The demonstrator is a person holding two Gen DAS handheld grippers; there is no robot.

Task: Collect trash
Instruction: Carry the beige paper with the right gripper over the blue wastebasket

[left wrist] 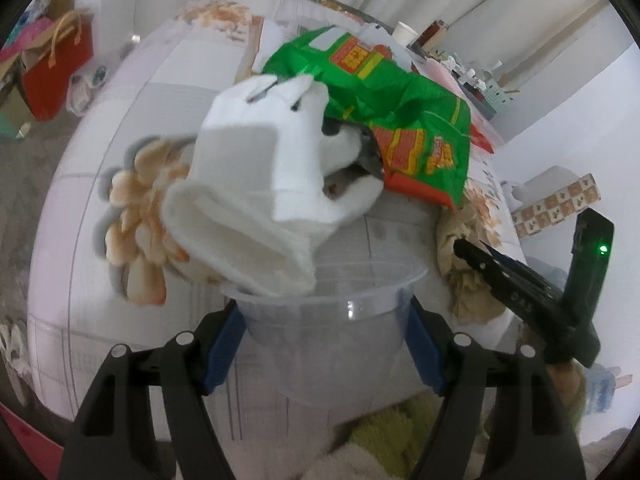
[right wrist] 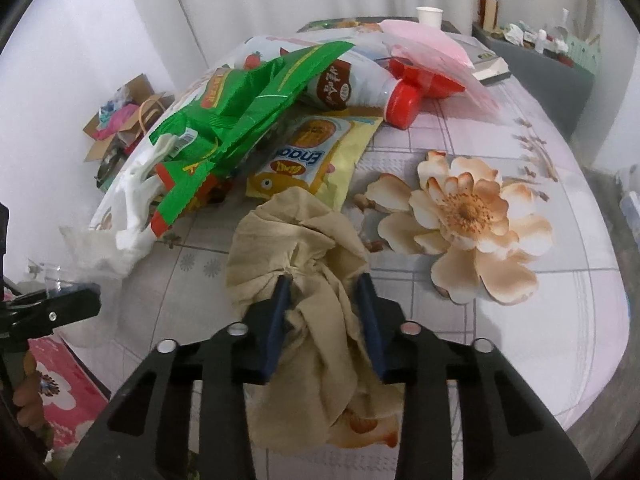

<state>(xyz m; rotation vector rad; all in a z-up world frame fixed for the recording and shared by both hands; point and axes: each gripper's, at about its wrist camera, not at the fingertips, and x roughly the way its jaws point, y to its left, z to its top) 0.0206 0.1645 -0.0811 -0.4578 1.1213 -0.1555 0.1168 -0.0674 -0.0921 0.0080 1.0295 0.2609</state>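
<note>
My left gripper (left wrist: 324, 332) is shut on a clear plastic cup (left wrist: 324, 340) held over the table edge. A white plastic bag (left wrist: 256, 184) stuffed with a green snack wrapper (left wrist: 384, 96) lies just beyond the cup, its mouth touching the rim. My right gripper (right wrist: 324, 300) is closed around a crumpled beige paper napkin (right wrist: 296, 248) on the table; it also shows in the left wrist view (left wrist: 468, 276). Beyond it lie a yellow snack packet (right wrist: 316, 156), the green wrapper (right wrist: 240, 104) and a white bottle with a red cap (right wrist: 360, 84).
The round table (right wrist: 540, 320) has a flowered cloth. At its far side are a paper cup (right wrist: 429, 15), a pink sheet (right wrist: 424, 46) and a book (right wrist: 486, 64). A cardboard box of clutter (right wrist: 120, 120) and a red bag (left wrist: 56, 68) stand on the floor.
</note>
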